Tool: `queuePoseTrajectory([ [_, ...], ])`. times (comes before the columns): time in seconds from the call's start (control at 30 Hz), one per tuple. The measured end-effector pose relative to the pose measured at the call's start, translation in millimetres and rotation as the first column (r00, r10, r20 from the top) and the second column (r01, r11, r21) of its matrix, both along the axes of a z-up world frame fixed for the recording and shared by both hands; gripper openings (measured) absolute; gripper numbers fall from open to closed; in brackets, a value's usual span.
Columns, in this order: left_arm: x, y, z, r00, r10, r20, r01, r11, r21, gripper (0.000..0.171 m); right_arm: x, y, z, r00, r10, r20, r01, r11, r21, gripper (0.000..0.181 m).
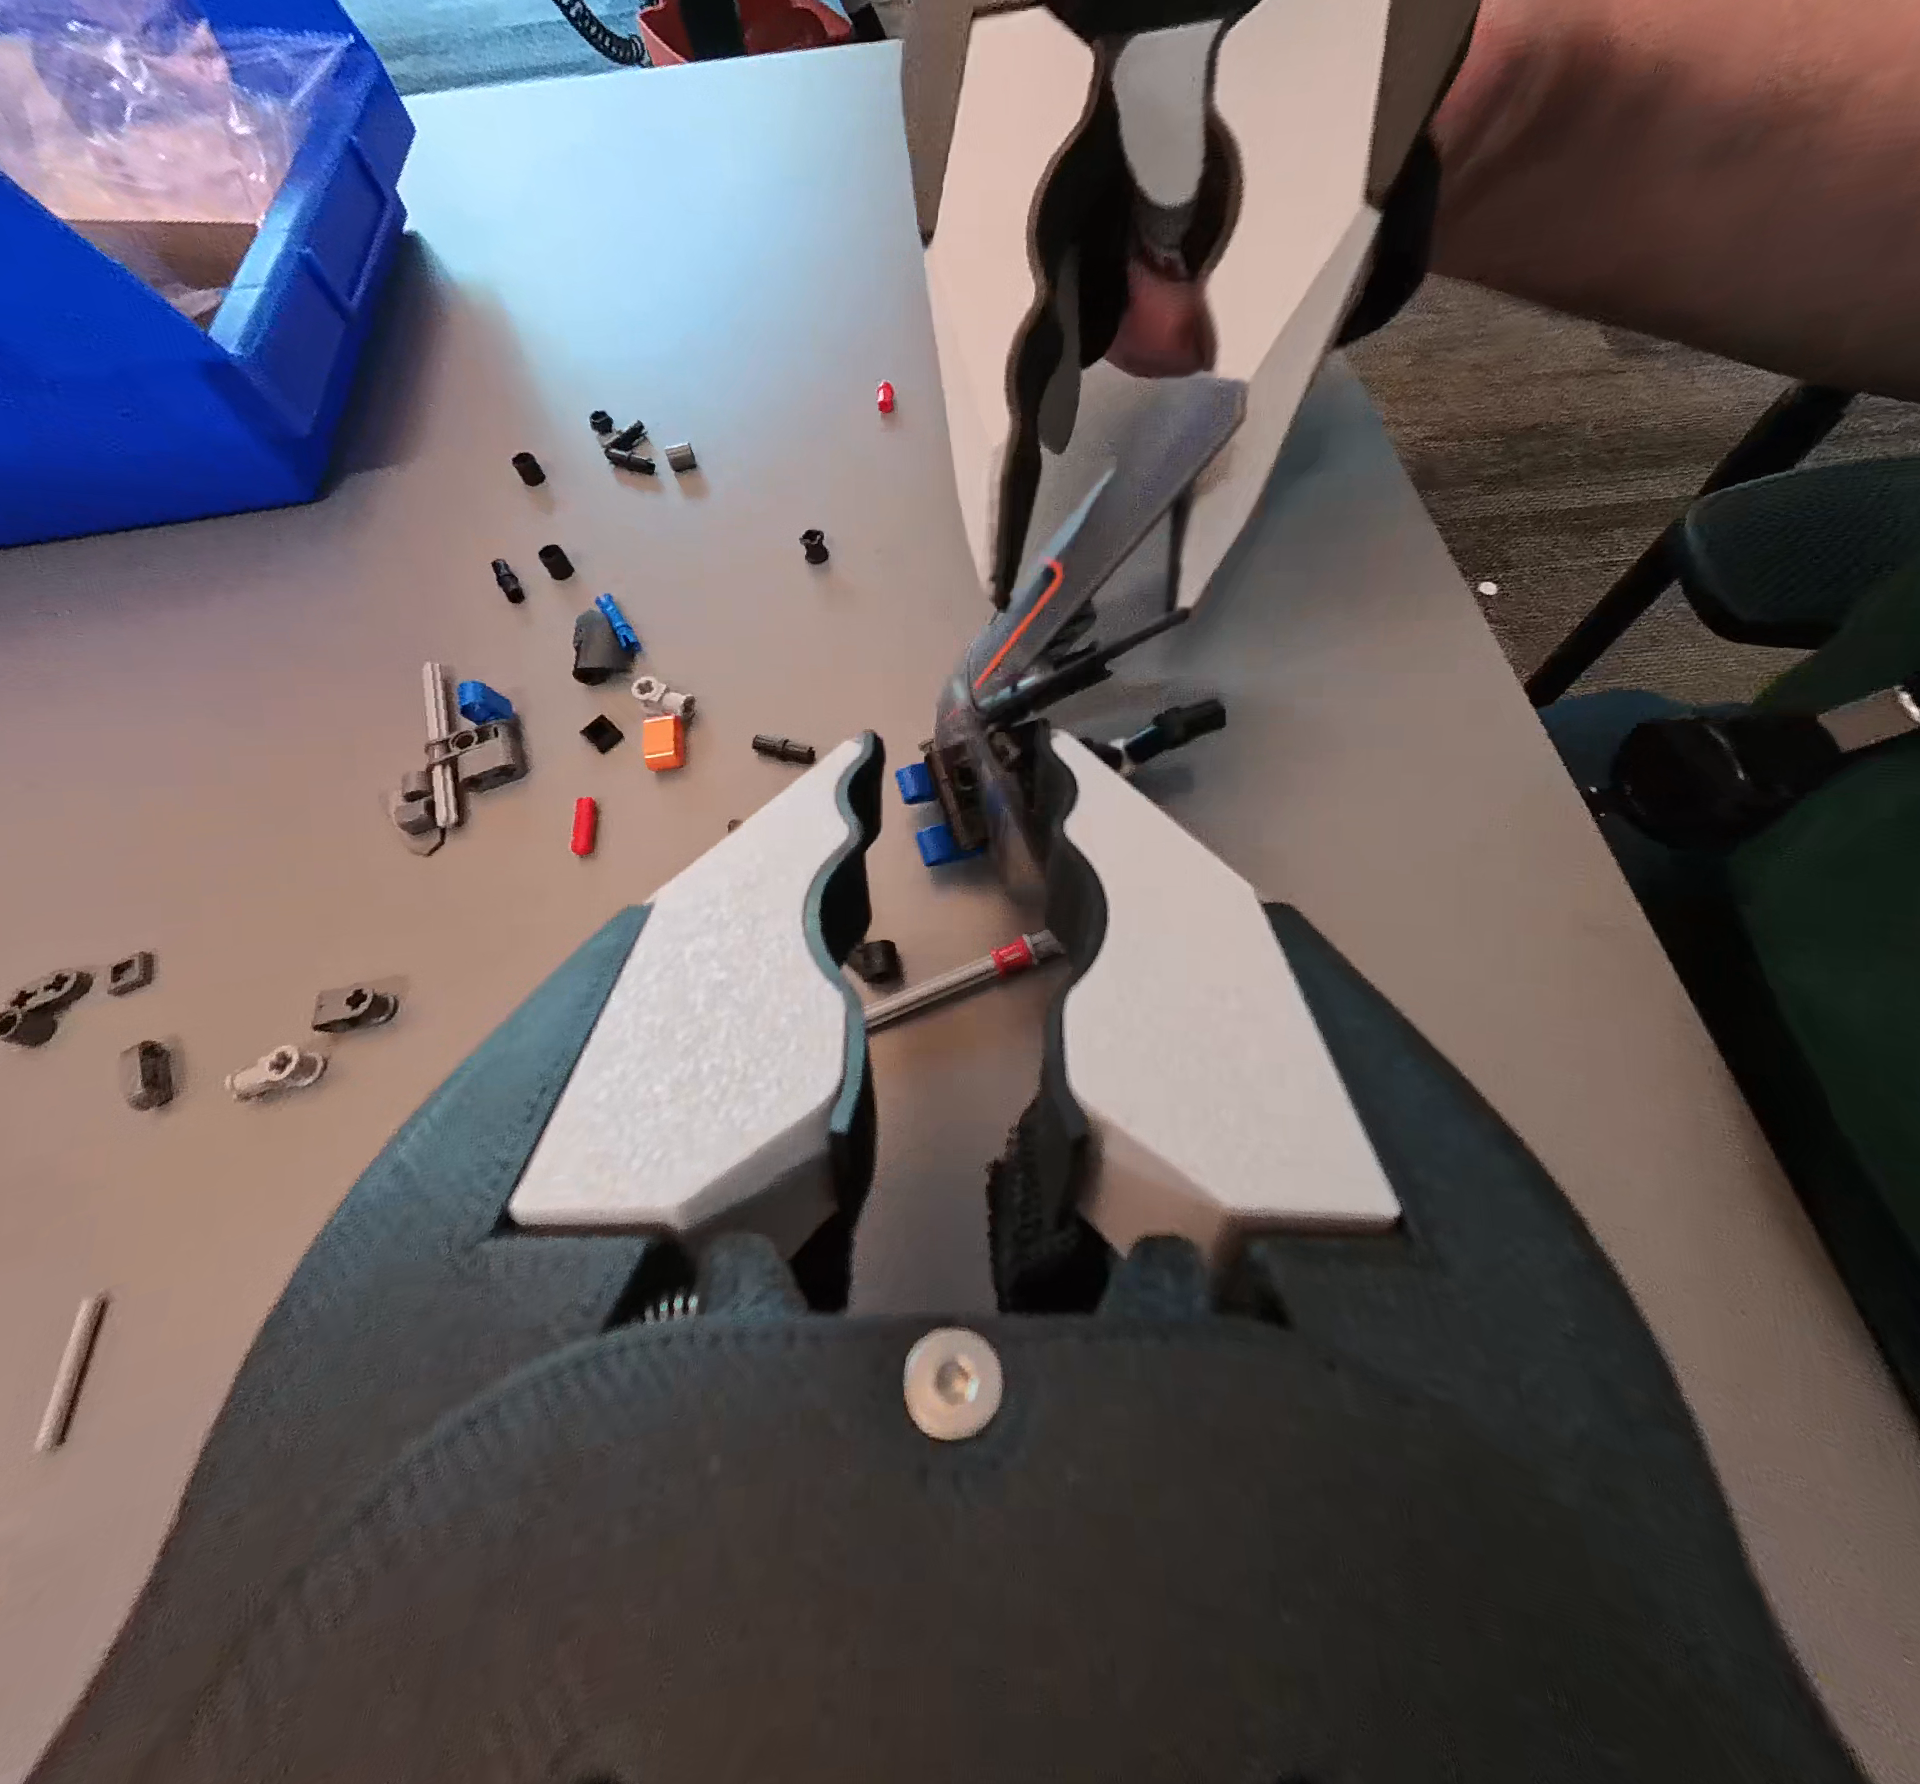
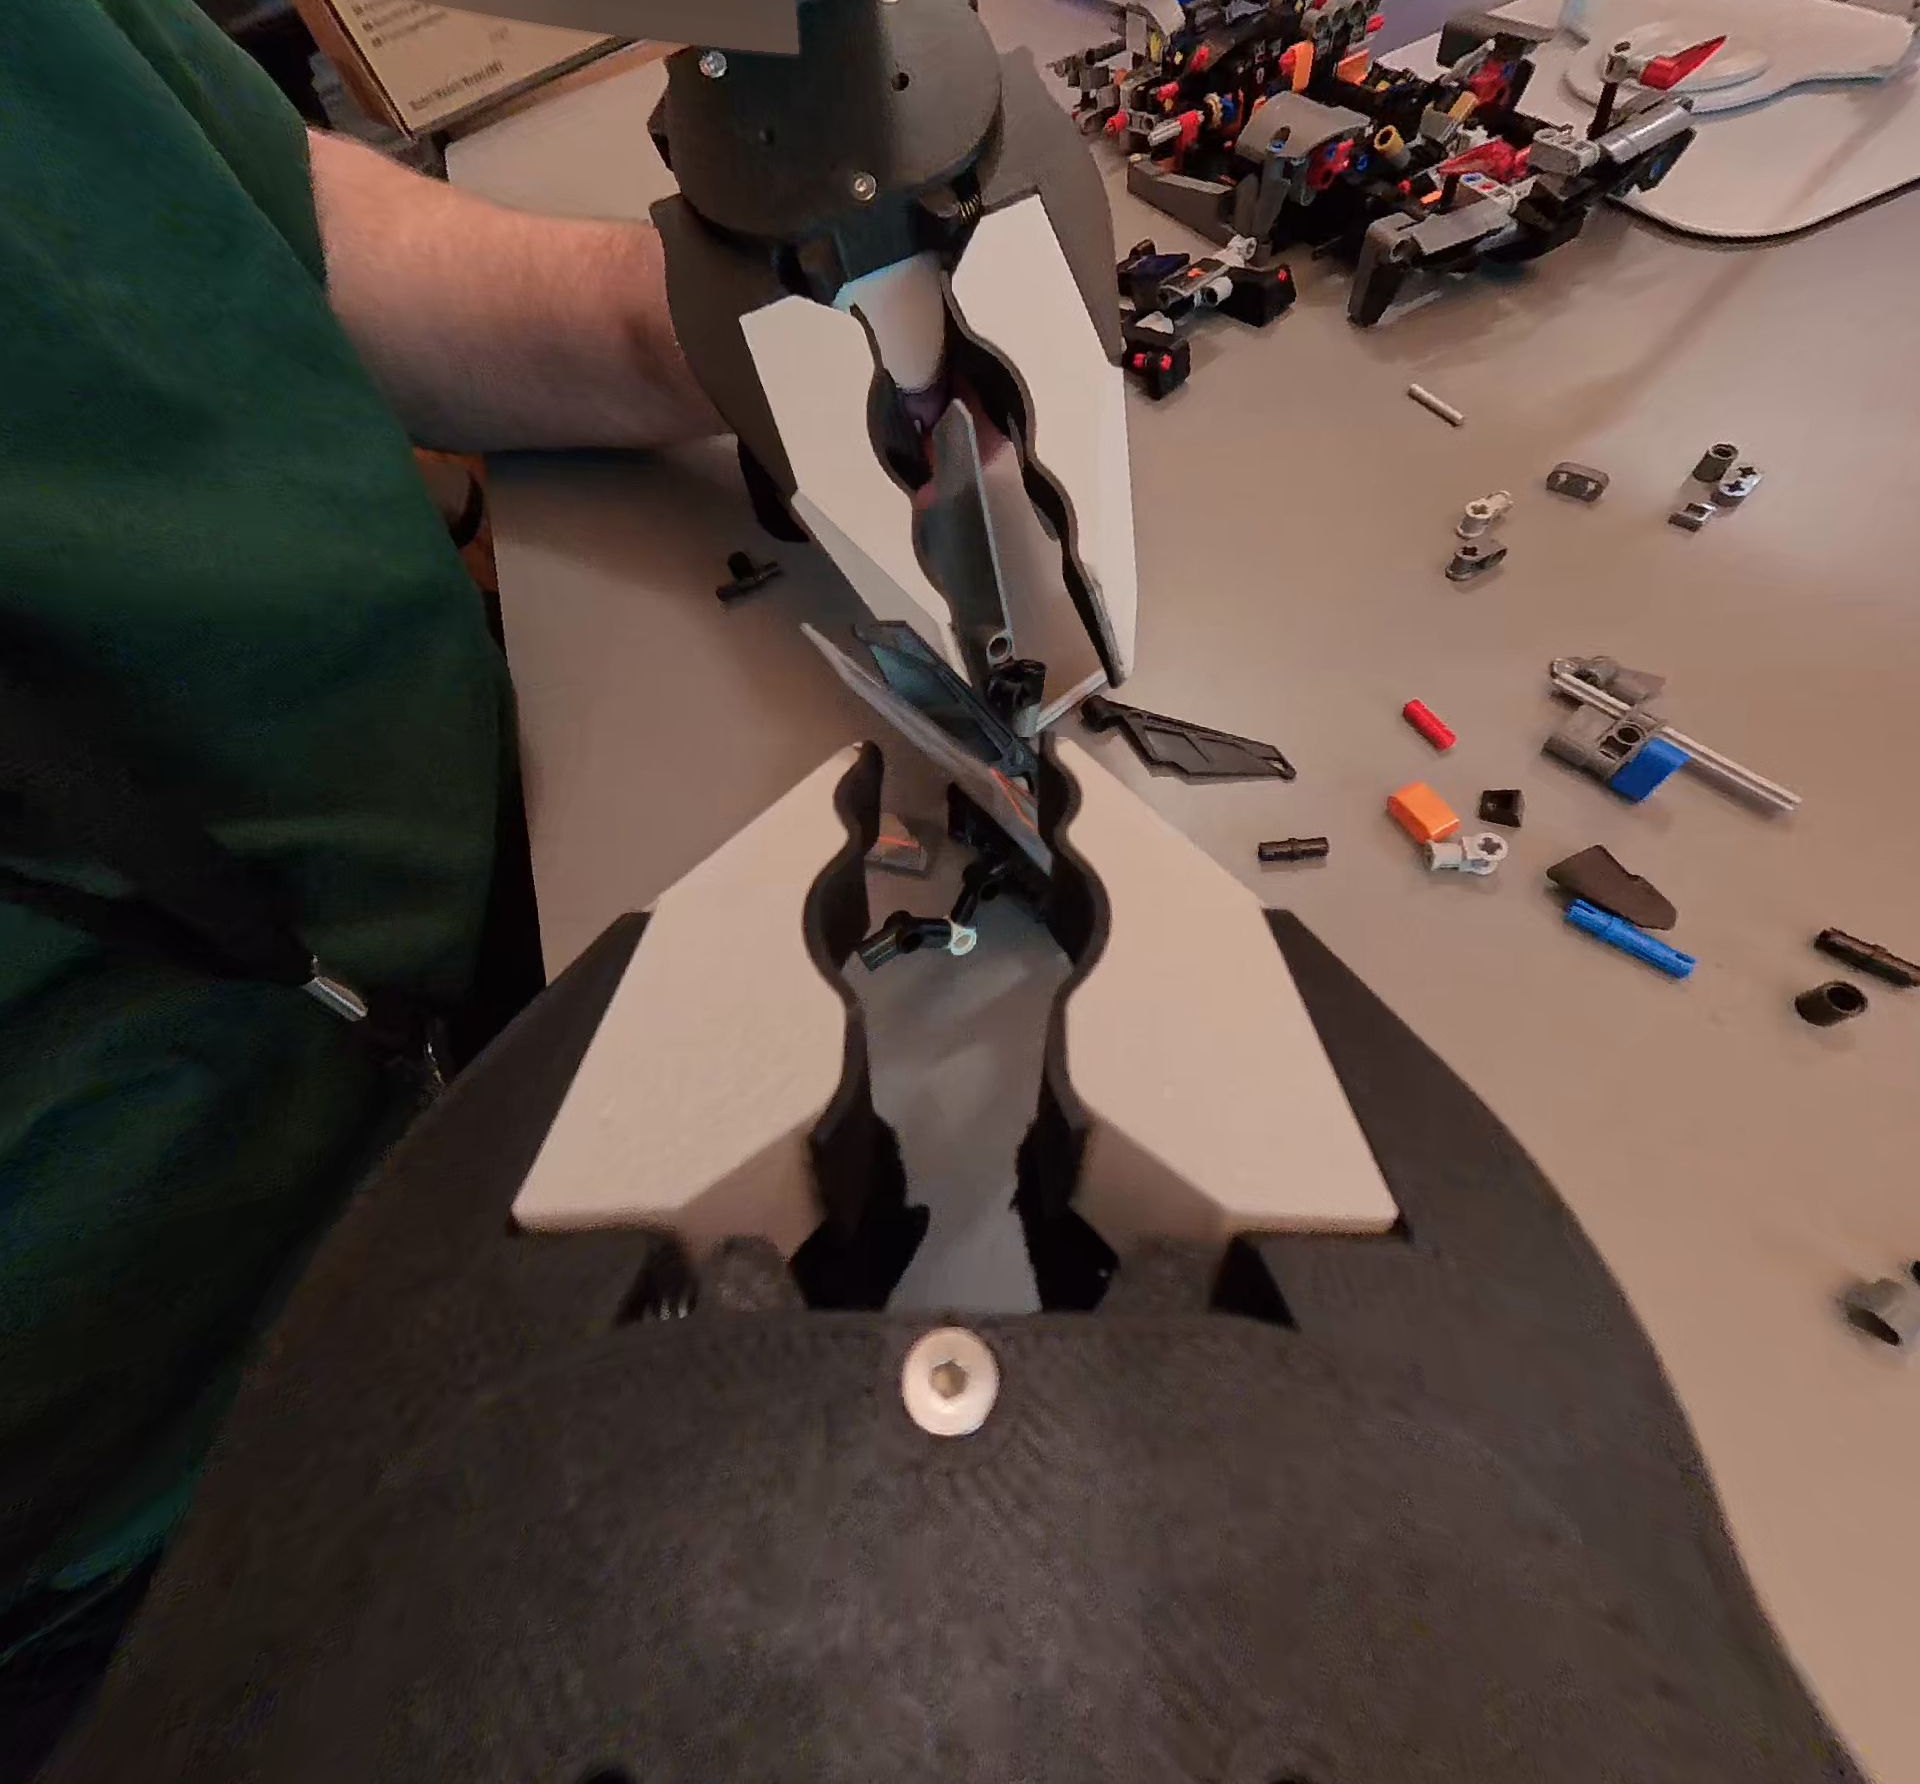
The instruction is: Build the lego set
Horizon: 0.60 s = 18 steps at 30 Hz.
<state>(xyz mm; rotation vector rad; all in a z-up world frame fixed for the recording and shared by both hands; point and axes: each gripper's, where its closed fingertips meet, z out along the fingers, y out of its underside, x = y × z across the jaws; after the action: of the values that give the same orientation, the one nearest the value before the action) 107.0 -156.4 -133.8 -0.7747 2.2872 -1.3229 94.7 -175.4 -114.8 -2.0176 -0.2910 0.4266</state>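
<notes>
A small Lego sub-assembly [image 1: 1039,612] of grey angular panels with an orange stripe, black pins and two blue pins hangs above the grey table [image 1: 675,207] between both grippers. My left gripper [image 1: 961,758] is closed on its lower end by the blue pins [image 1: 940,841]. My right gripper [image 1: 1096,591] comes in from above and is closed on a grey panel of it. In the right wrist view, my right gripper [image 2: 956,758] grips the striped panel end [image 2: 935,695], and the left gripper [image 2: 1029,674] opposite holds a long grey panel [image 2: 971,529].
Loose small parts lie scattered on the table: an orange tile [image 1: 663,742], a red pin [image 1: 584,825], a grey axle [image 1: 966,981], a dark panel [image 2: 1195,747]. A blue bin [image 1: 156,280] stands far left. A large part-built model [image 2: 1351,103] sits behind. A chair [image 1: 1818,539] is right. Left and right tips are no more than a few centimetres apart. My left tips are roughly 6 centimeters from the grey axle [image 1: 966,981].
</notes>
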Motion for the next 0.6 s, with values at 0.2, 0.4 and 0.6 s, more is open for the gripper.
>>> queuePoseTrajectory([
  [0.2,-1.1,-0.4,-0.8,1.0,0.002,-0.013,-0.002,1.0,-0.008,0.026,1.2,-6.7,1.1,0.999,-0.009,0.04,0.009,1.0,-0.006,0.025],
  [0.4,-6.8,2.4,-2.9,0.999,0.003,-0.037,-0.003,1.0,-0.01,0.026,3.2,-6.8,-3.1,0.998,-0.024,0.059,0.025,1.0,-0.016,0.013],
  [0.6,-8.9,1.9,-4.4,0.999,-0.014,-0.032,0.014,1.0,-0.021,0.019,4.7,-4.5,-4.4,0.997,-0.042,0.07,0.043,0.999,-0.016,0.008],
])
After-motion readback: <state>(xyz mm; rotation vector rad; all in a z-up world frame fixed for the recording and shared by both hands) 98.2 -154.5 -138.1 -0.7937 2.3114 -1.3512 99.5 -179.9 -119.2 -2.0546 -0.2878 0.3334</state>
